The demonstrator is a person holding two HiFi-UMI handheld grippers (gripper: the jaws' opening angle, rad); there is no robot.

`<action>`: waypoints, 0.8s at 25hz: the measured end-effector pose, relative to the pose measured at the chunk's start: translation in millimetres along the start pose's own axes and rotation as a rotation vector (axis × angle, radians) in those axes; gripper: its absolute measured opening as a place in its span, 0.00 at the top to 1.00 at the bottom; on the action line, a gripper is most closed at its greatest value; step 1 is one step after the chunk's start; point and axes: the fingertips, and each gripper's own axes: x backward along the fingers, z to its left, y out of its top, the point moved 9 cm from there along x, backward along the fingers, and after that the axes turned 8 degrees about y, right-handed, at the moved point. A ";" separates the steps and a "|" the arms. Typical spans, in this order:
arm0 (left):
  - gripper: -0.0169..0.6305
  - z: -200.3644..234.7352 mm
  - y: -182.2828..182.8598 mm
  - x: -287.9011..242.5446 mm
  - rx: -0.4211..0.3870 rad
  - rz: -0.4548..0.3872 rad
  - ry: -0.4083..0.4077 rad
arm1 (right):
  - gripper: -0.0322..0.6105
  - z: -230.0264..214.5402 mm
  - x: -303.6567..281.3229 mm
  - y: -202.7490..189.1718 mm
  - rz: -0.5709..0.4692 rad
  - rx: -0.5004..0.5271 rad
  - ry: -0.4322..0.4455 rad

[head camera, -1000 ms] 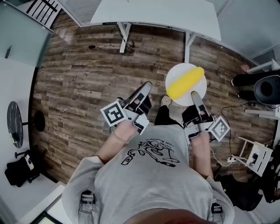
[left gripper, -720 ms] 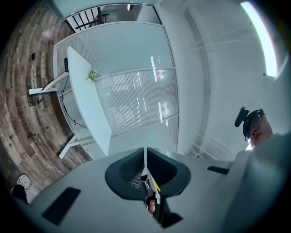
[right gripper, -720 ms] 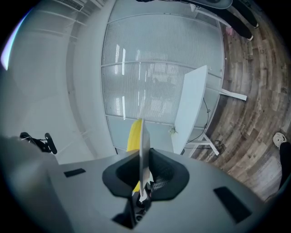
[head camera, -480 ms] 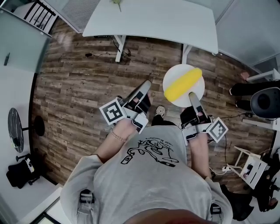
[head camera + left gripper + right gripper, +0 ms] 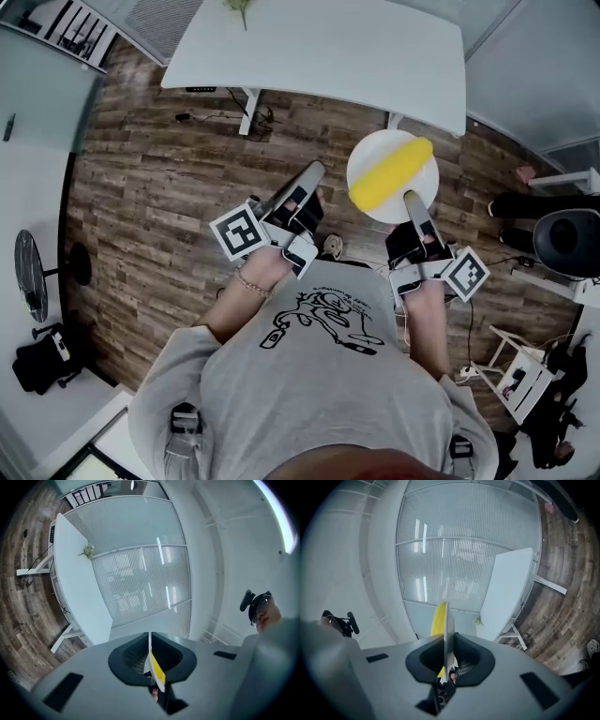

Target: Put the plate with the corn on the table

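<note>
A white plate (image 5: 367, 155) carries a yellow corn cob (image 5: 390, 174) and hangs level above the wooden floor. My right gripper (image 5: 410, 196) is shut on the plate's near rim. In the right gripper view the plate (image 5: 448, 616) stands edge-on between the pads of the right gripper (image 5: 447, 639), with the corn (image 5: 438, 617) behind it. My left gripper (image 5: 314, 172) is beside the plate on the left, apart from it, jaws together and nothing seen in them. The white table (image 5: 328, 47) lies just ahead, also seen as the table (image 5: 75, 583) in the left gripper view.
A small green sprig (image 5: 236, 7) lies on the table's far left. Cables (image 5: 211, 117) trail under the table. A seated person's legs (image 5: 520, 202) and a round black object (image 5: 567, 242) are at the right, a white stool (image 5: 511, 370) behind, a fan (image 5: 31, 272) at the left.
Both grippers and the plate have moved forward together toward the table, which now fills more of the top of the head view. The grip on the plate is unchanged.
</note>
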 end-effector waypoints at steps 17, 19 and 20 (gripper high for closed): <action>0.93 49.5 100.4 -94.1 0.027 0.003 -0.006 | 0.90 -46.3 -121.8 58.1 -0.008 -0.004 -0.005; 0.93 55.3 120.3 -106.7 0.030 0.006 -0.012 | 0.90 -50.6 -144.1 63.5 -0.008 -0.001 -0.007; 0.93 58.2 130.3 -113.1 0.031 0.007 -0.016 | 0.90 -52.7 -154.6 66.0 -0.009 0.000 -0.007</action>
